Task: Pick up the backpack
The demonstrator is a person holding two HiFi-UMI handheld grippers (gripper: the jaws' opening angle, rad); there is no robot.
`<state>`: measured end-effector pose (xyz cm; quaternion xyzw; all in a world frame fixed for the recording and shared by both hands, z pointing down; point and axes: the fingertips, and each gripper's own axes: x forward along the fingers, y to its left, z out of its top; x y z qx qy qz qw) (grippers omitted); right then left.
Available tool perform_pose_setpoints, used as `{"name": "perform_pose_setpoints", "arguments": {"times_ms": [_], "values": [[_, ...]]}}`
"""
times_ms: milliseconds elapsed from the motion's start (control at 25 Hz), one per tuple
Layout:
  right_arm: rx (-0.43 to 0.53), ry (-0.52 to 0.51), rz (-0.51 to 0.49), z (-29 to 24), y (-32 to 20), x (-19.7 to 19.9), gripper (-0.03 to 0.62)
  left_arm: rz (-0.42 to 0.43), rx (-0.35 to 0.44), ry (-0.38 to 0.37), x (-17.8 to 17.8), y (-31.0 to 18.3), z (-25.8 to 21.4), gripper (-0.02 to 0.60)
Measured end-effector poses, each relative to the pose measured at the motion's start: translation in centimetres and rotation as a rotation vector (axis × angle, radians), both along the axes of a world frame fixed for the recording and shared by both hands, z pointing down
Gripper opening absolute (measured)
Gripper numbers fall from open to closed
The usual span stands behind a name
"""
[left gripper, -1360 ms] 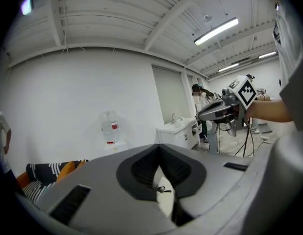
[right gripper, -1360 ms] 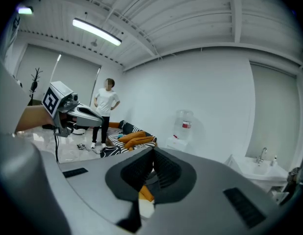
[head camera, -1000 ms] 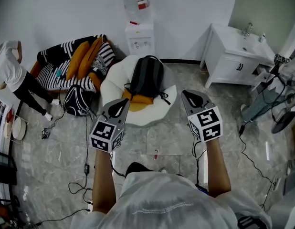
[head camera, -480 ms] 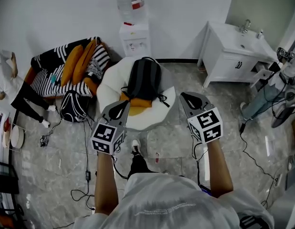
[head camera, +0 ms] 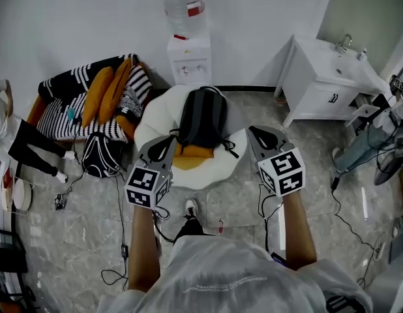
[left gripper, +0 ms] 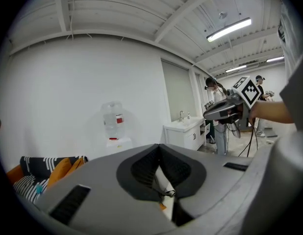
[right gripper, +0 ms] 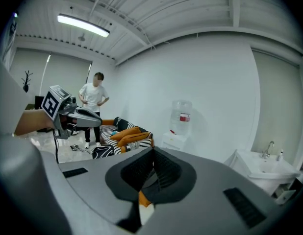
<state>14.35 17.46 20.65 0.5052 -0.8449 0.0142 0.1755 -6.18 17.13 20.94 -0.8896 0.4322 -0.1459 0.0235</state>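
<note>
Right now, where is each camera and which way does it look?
Head view: on the person's head, looking steeply down at the backpack on a white cushion; shows both arms, left gripper, right gripper.
Left gripper view: on the left gripper, looking along its shut jaws toward the water dispenser; right gripper shows at right.
Right gripper view: on the right gripper, looking along its shut jaws toward that dispenser; left gripper shows at left.
Shared: all show the water dispenser.

Black backpack (head camera: 201, 117) lying on white beanbag (head camera: 153, 115), left gripper (head camera: 164, 141) and right gripper (head camera: 255, 132) closed, flanking the beanbag's near edge
</note>
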Motion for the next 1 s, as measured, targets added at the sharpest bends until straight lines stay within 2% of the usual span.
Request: {"name": "perform_pose_setpoints", "arguments": {"times_ms": [360,520,1000], "values": [[-0.023,0.021,0.013,0.0,-6.7,-2.6,0.002,-0.001,-0.032,0.01,-2.4,-7.0,0.6,0.006],[-0.041,0.033,0.029,0.4,-9.4,-3.4,0.002,0.005,-0.039,-0.022,-3.2,-10.0,1.3,0.006],[-0.094,0.056,0.091,2.6,-15.9,-5.2,0.002,0.082,-0.084,-0.028,-4.0,-17.6,4.0,0.006]]}}
